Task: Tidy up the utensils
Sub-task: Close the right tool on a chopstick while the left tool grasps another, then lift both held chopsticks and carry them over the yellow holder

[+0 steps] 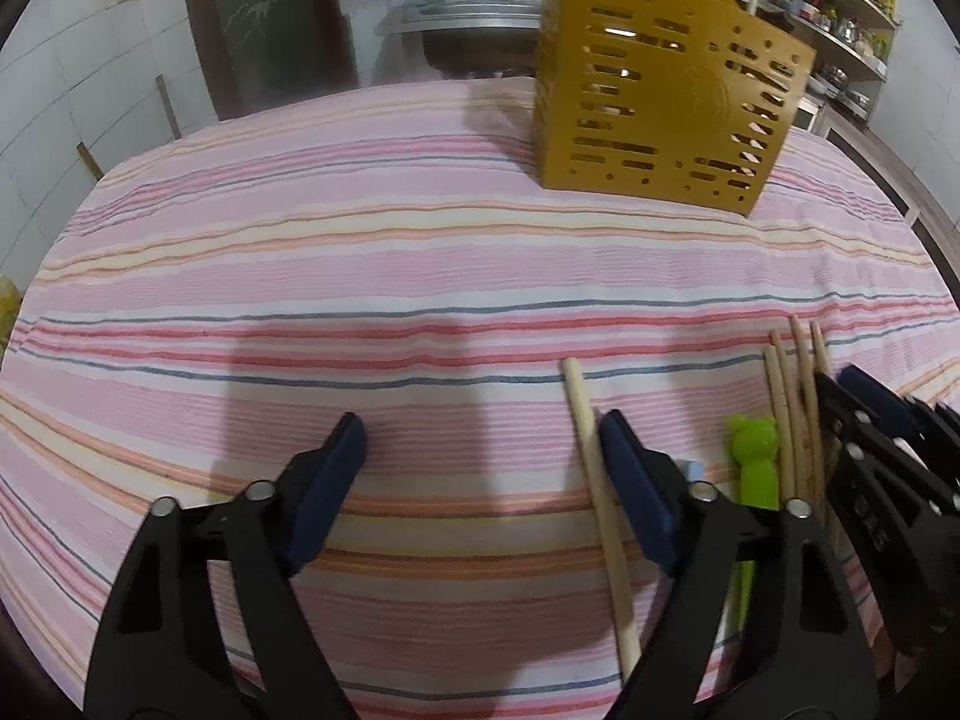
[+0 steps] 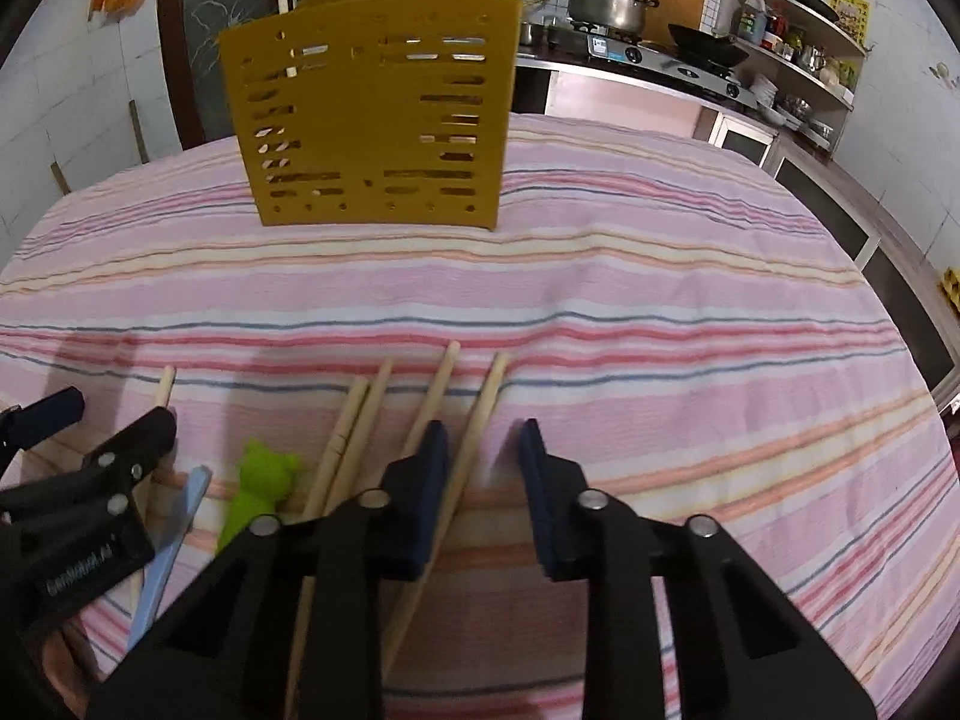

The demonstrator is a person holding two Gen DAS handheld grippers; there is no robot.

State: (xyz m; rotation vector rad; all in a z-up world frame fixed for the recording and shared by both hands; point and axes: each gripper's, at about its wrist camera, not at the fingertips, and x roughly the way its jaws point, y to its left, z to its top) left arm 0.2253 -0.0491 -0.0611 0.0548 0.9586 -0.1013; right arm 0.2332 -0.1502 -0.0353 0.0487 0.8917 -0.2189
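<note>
A mustard slotted utensil holder [image 1: 660, 102] [image 2: 372, 114] stands at the far side of the striped tablecloth, with a wooden stick [image 2: 281, 6] upright in it. My left gripper [image 1: 480, 426] is open low over the cloth; one pale chopstick [image 1: 600, 498] lies between its jaws, close beside the right finger. Several wooden chopsticks [image 2: 354, 432] lie side by side near a green frog-shaped utensil [image 2: 258, 480] [image 1: 753, 450] and a light blue one [image 2: 174, 528]. My right gripper [image 2: 483, 429] is narrowly open, with the rightmost chopstick [image 2: 487, 396] running between its jaws next to the left pad.
The pink striped tablecloth [image 2: 660, 300] covers the whole table and drops off at the right edge. Behind are a stove with a pot [image 2: 606, 3] and a wok, shelves with jars [image 2: 798, 48], and a tiled wall. The two grippers sit close together.
</note>
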